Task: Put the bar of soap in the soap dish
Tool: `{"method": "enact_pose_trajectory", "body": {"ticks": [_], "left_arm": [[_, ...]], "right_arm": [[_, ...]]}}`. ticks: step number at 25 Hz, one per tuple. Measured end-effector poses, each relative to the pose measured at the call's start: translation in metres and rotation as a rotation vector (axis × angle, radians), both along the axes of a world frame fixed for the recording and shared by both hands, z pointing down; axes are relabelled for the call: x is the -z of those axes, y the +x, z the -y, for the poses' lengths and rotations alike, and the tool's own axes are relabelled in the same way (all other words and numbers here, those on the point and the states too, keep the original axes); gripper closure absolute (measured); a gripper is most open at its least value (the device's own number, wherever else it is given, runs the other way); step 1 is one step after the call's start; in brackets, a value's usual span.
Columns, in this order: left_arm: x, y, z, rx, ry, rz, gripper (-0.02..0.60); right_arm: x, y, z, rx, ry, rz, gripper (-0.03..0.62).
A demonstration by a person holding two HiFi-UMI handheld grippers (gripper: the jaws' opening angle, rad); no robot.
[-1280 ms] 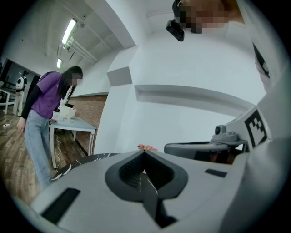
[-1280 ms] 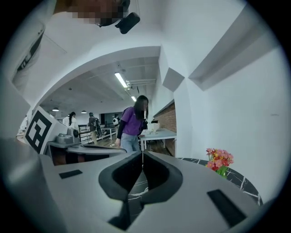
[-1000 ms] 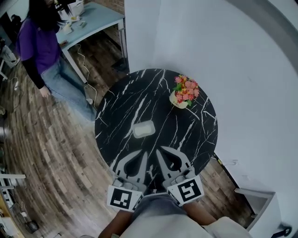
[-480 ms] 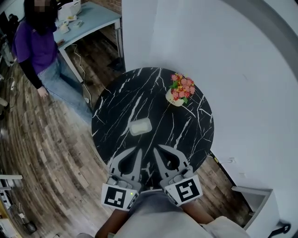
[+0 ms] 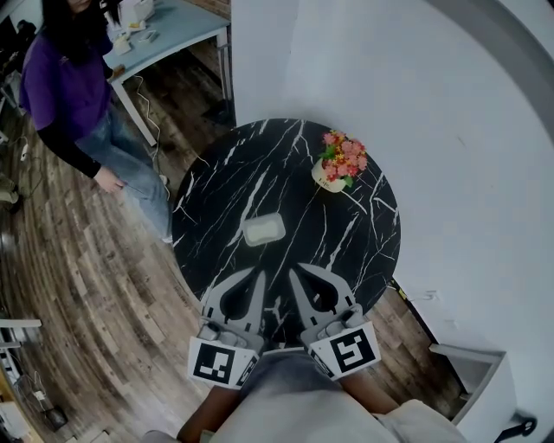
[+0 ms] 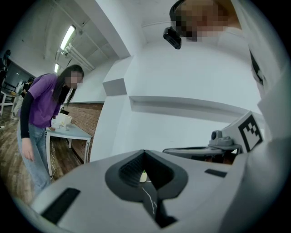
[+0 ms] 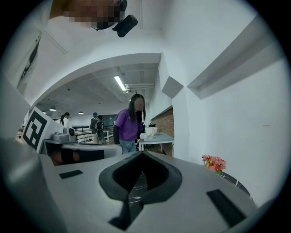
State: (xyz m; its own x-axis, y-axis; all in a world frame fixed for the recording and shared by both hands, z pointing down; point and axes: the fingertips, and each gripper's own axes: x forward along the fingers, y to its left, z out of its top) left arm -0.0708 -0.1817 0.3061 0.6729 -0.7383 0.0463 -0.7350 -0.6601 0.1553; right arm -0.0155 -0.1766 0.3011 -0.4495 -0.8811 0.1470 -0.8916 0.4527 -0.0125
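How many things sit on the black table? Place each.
2. A pale soap dish near the middle; a flower pot by the far right edge. The left gripper and right gripper may hide something at the near edge.

In front of you: a round black marble-pattern table (image 5: 363, 251), with a small pot of pink flowers (image 5: 342, 160) near its far right edge, close to the white wall (image 5: 450, 130). Off to your left, a person in a purple top (image 5: 74, 95) stands on the wood floor (image 5: 78, 285) beside a light blue table (image 5: 177, 26).
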Motion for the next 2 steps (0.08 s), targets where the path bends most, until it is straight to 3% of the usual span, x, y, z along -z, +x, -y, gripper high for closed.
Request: {"method": "enact_pose_trajectory", "body": {"ticks": [2], "left_arm": [[0.0005, -0.0013, 0.0009, 0.001, 0.004, 0.0, 0.58]], "right_arm": [[0.0004, -0.0006, 0.0011, -0.001, 0.002, -0.001, 0.582]]}}
